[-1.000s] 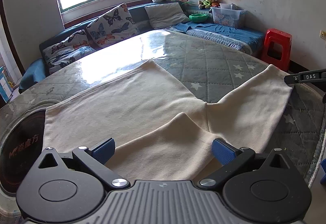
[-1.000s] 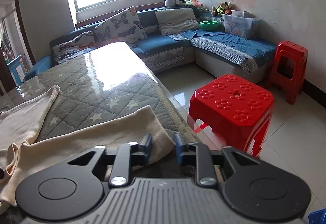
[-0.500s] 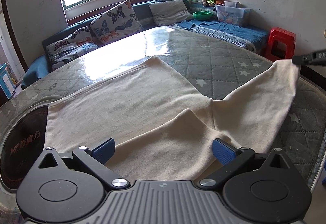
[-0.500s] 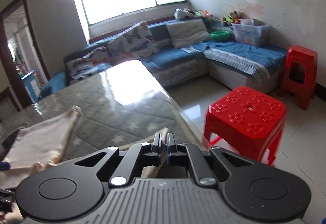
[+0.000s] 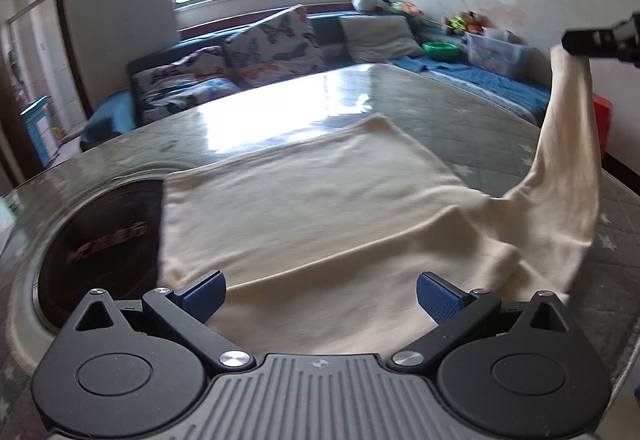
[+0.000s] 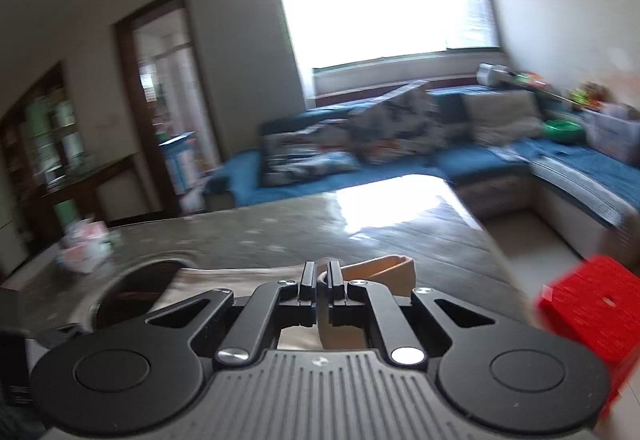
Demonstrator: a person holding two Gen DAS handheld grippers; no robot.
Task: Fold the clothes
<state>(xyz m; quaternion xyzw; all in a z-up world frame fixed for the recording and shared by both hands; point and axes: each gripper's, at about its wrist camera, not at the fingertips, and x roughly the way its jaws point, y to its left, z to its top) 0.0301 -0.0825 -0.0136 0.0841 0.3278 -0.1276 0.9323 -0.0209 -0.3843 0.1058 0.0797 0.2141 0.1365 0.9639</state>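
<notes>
Garment: a cream top (image 5: 320,208) is laid out on the surface, body spread mostly flat, a soft diagonal ridge running across the near part. No finished fold is seen anywhere on the body.

Sleeve: 1 sleeve (image 5: 568,144) is lifted clear of the surface on the right side, stretched up and hanging from its cuff. The cuff end (image 6: 380,272) is seen bunched right at the tips in the right wrist view.

Right tongs: the right tongs (image 6: 320,276) are clenched on that cuff, cloth pinched between the 2 fingers; from the left wrist view they show as a dark bar (image 5: 600,40) at the top of the raised sleeve.

Left tongs: the left tongs (image 5: 320,292) are released, blue pads wide apart, held low over the near edge of the top with nothing gripped. Contact with the cloth can't be told from here.

Other sleeve: not made out, could be tucked under or out of frame.

Progress: early-to-middle is the guess. A sleeve fold looks to be in hand, with the sleeve in the air and not laid anywhere. Left to do, by the look of it: sleeve brought across onto the body, the other side handled, then the body folded down to a compact shape.

Surface: a glass-topped surface (image 5: 460,108) over a quilted star-print cover, a dark round inset (image 5: 100,236) at the left, partly covered by the hem.

Blur: both views are smeared, so fine creases can't be judged.
</notes>
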